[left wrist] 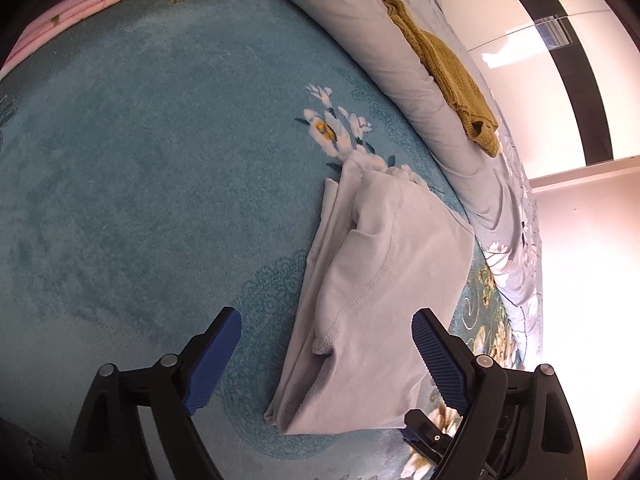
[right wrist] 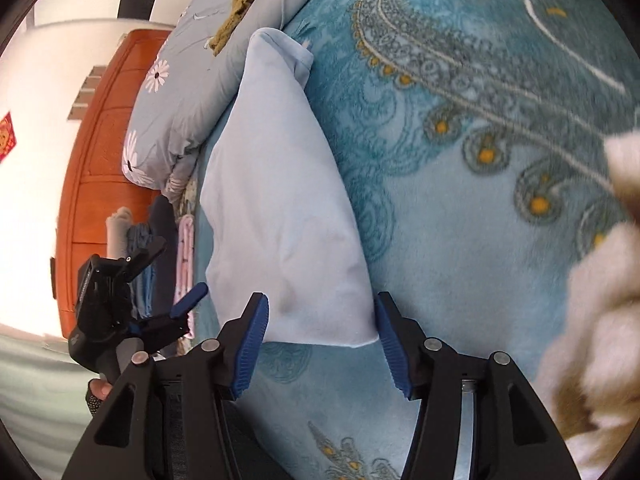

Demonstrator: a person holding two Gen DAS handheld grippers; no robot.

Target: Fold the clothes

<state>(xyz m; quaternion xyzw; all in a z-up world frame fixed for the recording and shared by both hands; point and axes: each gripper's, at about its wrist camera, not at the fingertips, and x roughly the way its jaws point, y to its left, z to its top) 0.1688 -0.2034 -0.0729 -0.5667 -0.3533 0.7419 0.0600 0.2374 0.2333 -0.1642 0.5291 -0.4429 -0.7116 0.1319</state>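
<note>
A folded pale blue-grey garment (left wrist: 380, 280) lies on the teal flowered blanket (left wrist: 160, 160), up against a rolled quilt. My left gripper (left wrist: 326, 316) is open wide just above the garment's near end, with the cloth under the gap and neither pad touching it. In the right wrist view the same garment (right wrist: 280, 200) stretches away from my right gripper (right wrist: 322, 300), which is open with the garment's near edge between its blue pads and no pad pressing on it. The left gripper (right wrist: 185, 264) shows at the left of that view, open.
A mustard knit piece (left wrist: 444, 76) lies on the grey floral quilt (left wrist: 360, 32). Folded pink cloth (left wrist: 80, 4) sits at the far left. A beige fluffy garment (right wrist: 600, 320) lies at the right. An orange wooden cabinet (right wrist: 104, 140) and piled clothes (right wrist: 136, 232) stand beyond the bed.
</note>
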